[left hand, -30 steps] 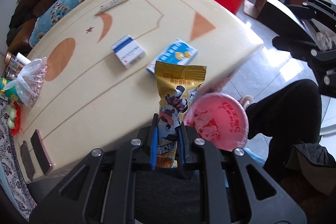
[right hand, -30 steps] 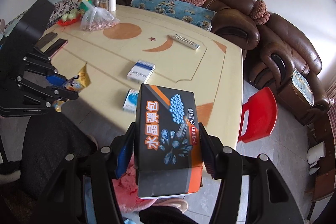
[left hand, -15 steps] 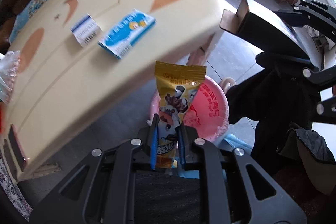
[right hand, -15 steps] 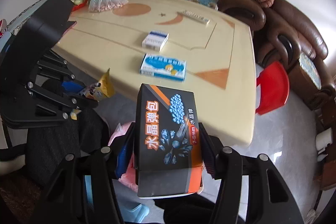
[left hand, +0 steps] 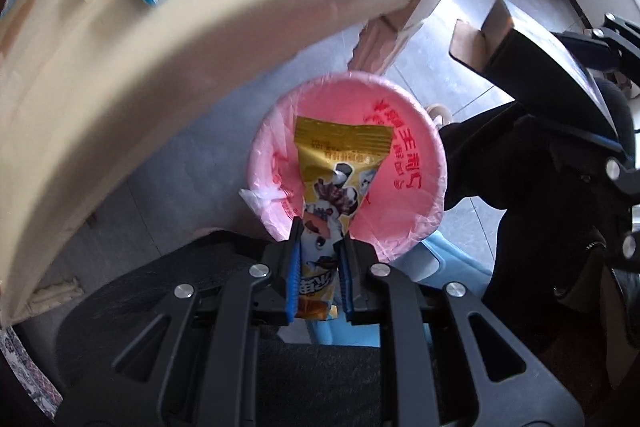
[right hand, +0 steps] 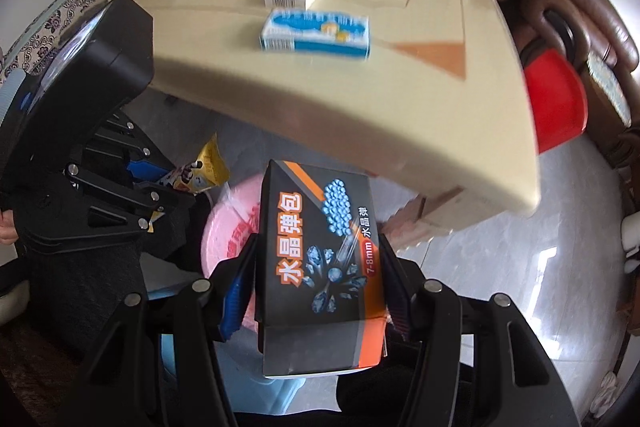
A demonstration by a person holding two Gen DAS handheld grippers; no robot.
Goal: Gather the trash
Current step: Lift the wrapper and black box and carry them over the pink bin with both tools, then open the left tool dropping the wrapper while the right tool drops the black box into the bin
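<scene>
Grey tiled floor beside the cream desk (left hand: 120, 99): pink-lined bin (left hand: 400, 227) sits there. Left tool (left hand: 319, 233) nearly closed, pinching gold snack wrapper (left hand: 340, 163), which points down over the bin mouth. Right tool (right hand: 316, 259) part open, clamping black box (right hand: 320, 247) above the bin's edge.

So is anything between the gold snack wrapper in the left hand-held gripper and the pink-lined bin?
Nothing visible. The snack wrapper hangs from the left hand-held gripper directly over the bin's open mouth; the table edge sits off to the side.
</scene>
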